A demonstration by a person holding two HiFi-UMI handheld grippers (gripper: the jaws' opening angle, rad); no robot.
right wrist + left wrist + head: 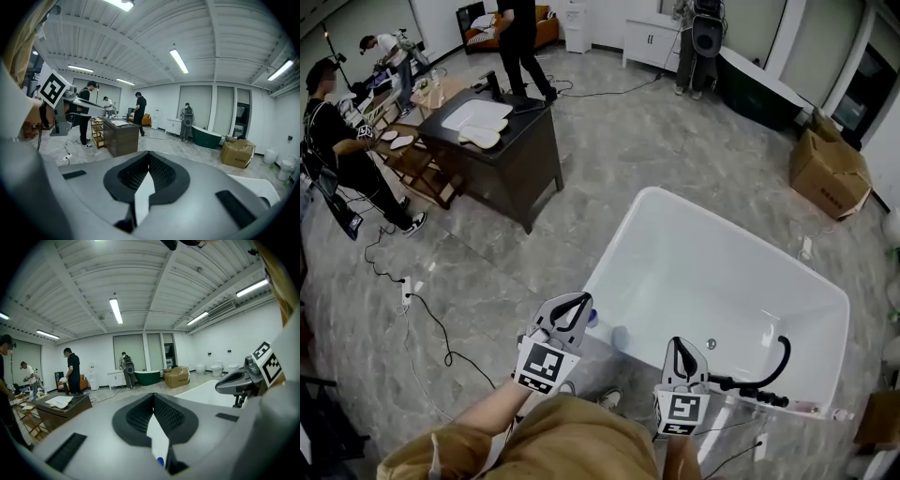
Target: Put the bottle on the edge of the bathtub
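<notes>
The white bathtub [614, 246] fills the middle and right of the head view. My left gripper [579, 302] hovers over its near left corner with its jaws shut and nothing between them. A small blue and white thing [592, 319] sits right beside its tip on the tub's edge; I cannot tell whether it is the bottle. In the left gripper view the shut jaws [153, 393] show a blue speck [160, 461] through the slit below them. My right gripper [678, 344] hangs over the near rim, shut and holding nothing, as the right gripper view [148, 152] also shows.
A black faucet with a hose [759, 386] stands on the tub's near right rim. A dark desk [502, 155] stands to the far left, with people around it. A cardboard box [830, 169] lies at the far right. Cables [431, 319] run across the floor.
</notes>
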